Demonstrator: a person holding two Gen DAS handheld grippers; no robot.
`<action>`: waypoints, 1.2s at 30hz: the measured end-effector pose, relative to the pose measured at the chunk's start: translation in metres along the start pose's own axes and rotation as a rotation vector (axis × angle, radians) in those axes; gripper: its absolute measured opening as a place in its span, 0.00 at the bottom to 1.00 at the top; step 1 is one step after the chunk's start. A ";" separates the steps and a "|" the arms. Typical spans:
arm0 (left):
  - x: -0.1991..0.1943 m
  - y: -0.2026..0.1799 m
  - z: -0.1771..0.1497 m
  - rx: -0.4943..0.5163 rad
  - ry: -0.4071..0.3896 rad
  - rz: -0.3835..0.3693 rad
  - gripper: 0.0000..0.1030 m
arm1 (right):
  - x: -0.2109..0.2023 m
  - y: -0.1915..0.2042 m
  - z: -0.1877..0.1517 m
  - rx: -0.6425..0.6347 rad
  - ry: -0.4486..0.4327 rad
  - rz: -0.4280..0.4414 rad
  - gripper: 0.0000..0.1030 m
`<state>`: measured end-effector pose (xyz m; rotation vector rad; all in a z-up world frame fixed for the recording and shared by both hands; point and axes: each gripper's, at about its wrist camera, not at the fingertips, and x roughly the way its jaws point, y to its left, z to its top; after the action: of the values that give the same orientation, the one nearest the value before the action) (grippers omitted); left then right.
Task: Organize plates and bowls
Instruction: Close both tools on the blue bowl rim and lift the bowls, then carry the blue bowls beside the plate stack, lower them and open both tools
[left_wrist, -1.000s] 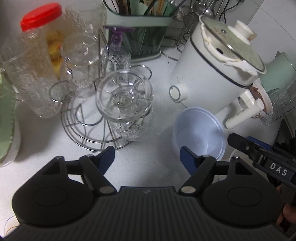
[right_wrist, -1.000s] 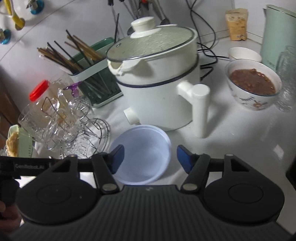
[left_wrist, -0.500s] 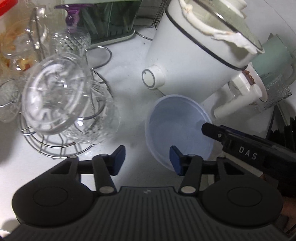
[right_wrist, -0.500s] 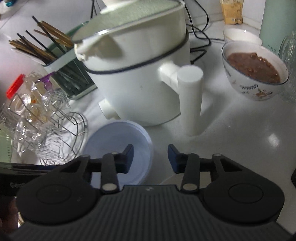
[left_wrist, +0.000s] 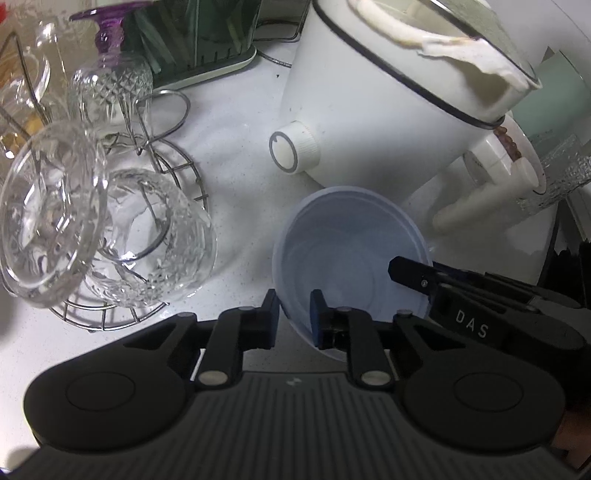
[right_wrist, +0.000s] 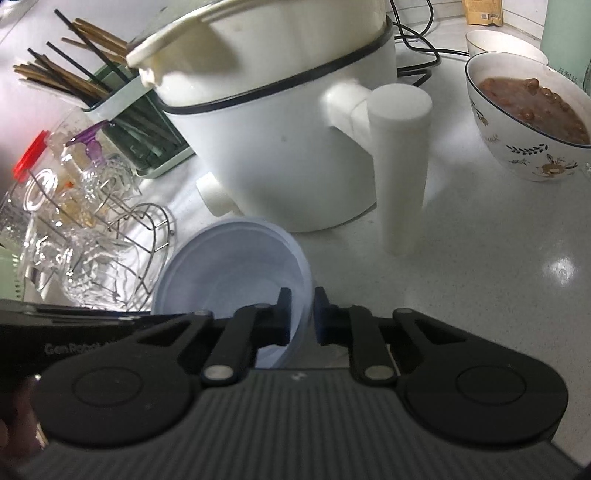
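Sitting on a white speckled counter (right_wrist: 480, 258), a pale blue plastic bowl (left_wrist: 351, 251) rests just in front of a white electric pot (right_wrist: 280, 122), near the pot's round knob (left_wrist: 291, 149). Two handheld grippers pinch its rim from opposite sides. The left gripper (left_wrist: 293, 314) has just closed its jaws on the near left edge of the rim, one blue pad inside the bowl and one outside. The right gripper (right_wrist: 301, 314) has likewise just closed on the rim at the bowl's right edge, again with the thin wall between its pads. In the left wrist view the other gripper's black body (marked with the letters DAS) reaches in from the right.

To the left of the bowl stands a wire rack (left_wrist: 173, 184) holding clear cut-glass cups (left_wrist: 155, 236) on their sides. Behind the rack is a green holder of chopsticks (right_wrist: 122, 110). The pot's thick white handle (right_wrist: 400, 166) hangs down toward the counter. Further right sits a patterned bowl of brown beans (right_wrist: 528, 118), well apart from the blue one.
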<state>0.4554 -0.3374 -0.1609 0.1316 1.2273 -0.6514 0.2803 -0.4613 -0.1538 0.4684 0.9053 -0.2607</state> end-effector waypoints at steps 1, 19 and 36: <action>-0.002 -0.001 0.001 -0.001 -0.001 -0.004 0.20 | -0.001 0.000 0.001 0.000 -0.003 0.003 0.14; -0.105 -0.016 -0.026 0.004 -0.098 -0.046 0.20 | -0.084 0.013 -0.009 0.037 -0.099 0.061 0.14; -0.184 -0.007 -0.087 -0.018 -0.198 -0.038 0.20 | -0.149 0.045 -0.044 0.004 -0.161 0.122 0.14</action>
<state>0.3462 -0.2336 -0.0241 0.0281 1.0469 -0.6699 0.1795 -0.3969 -0.0453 0.4976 0.7166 -0.1855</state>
